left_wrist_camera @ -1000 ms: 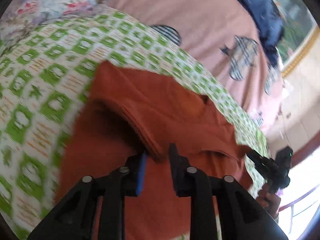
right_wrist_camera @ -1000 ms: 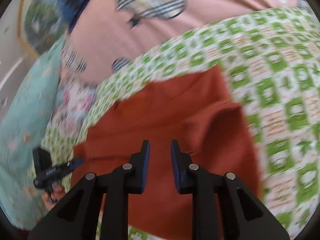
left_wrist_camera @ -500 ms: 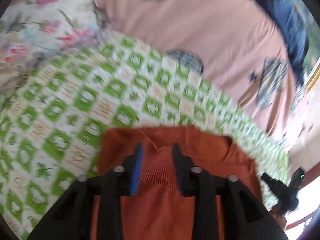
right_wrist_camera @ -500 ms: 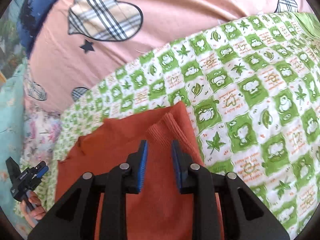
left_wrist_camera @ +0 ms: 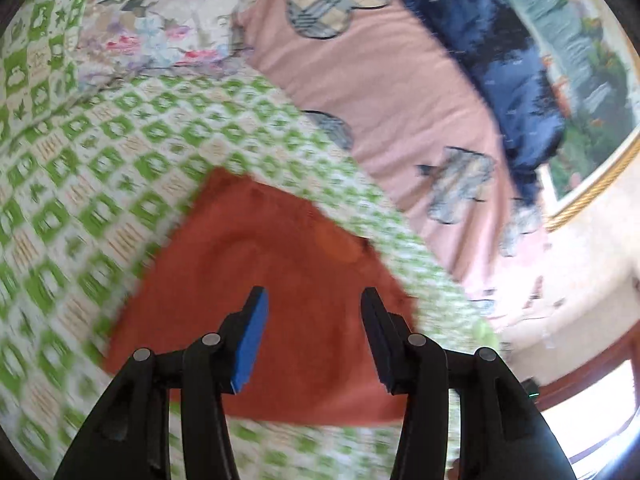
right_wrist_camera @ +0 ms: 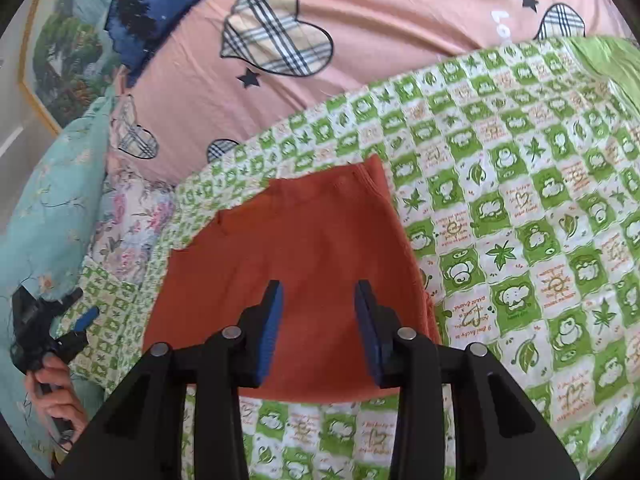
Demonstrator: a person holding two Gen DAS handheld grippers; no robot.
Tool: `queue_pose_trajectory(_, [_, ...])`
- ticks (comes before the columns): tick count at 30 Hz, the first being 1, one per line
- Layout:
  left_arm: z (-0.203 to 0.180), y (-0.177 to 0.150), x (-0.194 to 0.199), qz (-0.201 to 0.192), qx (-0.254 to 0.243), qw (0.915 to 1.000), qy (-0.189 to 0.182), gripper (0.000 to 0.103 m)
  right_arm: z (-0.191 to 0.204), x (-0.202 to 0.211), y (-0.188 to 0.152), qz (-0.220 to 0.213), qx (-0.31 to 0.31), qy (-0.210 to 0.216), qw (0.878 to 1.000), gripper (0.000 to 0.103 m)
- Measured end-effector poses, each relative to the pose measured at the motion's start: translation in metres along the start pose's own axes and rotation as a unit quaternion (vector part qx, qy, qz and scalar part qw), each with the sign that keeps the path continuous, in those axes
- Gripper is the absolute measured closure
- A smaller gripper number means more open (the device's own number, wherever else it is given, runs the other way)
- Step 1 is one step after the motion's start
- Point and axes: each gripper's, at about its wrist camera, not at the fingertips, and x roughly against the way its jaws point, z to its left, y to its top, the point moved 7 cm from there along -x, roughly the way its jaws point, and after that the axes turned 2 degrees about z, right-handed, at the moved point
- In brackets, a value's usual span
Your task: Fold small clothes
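Rust-orange knit garment (right_wrist_camera: 304,256) is laid flat on the green-and-white checked blanket (right_wrist_camera: 520,208), folded into a compact, roughly rectangular stack with a ribbed edge along its far right side. No loose sleeve or flap is seen sticking out, though the left view is motion-blurred, so the fine edges there cannot be judged.

Step in hand, as judged: a fold is set down and released, and both tools are clear of the cloth. Task looks well advanced; one more half-fold or a tidy-up may be all that is left.

Right gripper (right_wrist_camera: 318,330) is held wide open with nothing between its blue pads; the garment sits just ahead of and below it, the near hem roughly level with the pads. Left gripper (left_wrist_camera: 312,340) is likewise spread wide and empty, with the garment (left_wrist_camera: 260,292) directly ahead of it and centred between the fingers. In the right view the left gripper (right_wrist_camera: 60,320) is seen held off the garment's left side, apart from it, over the blanket edge.

Next move, if another fold is wanted: both near corners of the garment to be pinched through all layers, lifted evenly and carried over to the far edge. Knit is soft and layered, so slipping of the lower layers is the main risk.

Beyond the garment, the pink heart-print duvet (right_wrist_camera: 360,60) lies past the blanket's far edge.
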Motion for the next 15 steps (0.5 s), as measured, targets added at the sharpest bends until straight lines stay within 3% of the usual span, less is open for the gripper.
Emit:
queue_pose_trajectory(3, [-0.073,-0.005,0.021,0.004,-0.014,0.9969,-0.078,0.055,0.017,0.024,0.003,-0.016,0.018,0.01,1.0,0.059])
queue_pose_trajectory(5, [-0.131,-0.012,0.039,0.001,-0.052,0.9923,-0.113,0.055,0.027,0.043,0.005,-0.034,0.024,0.024,0.999,0.054])
queue_pose_trajectory(8, [-0.198,-0.023,0.065,-0.009,-0.108,0.9831,-0.148,0.045,0.041,0.069,0.006,-0.059,0.041,0.039,0.997,0.05])
queue_pose_trajectory(12, [-0.219,-0.034,0.082,-0.045,-0.153,0.9804,-0.116,0.033,0.055,0.093,0.012,-0.072,0.063,0.051,0.994,0.049])
queue_pose_trajectory(15, [-0.193,-0.047,0.071,-0.033,-0.169,0.9838,-0.048,0.033,0.064,0.119,0.024,-0.088,0.086,0.052,0.991,0.049])
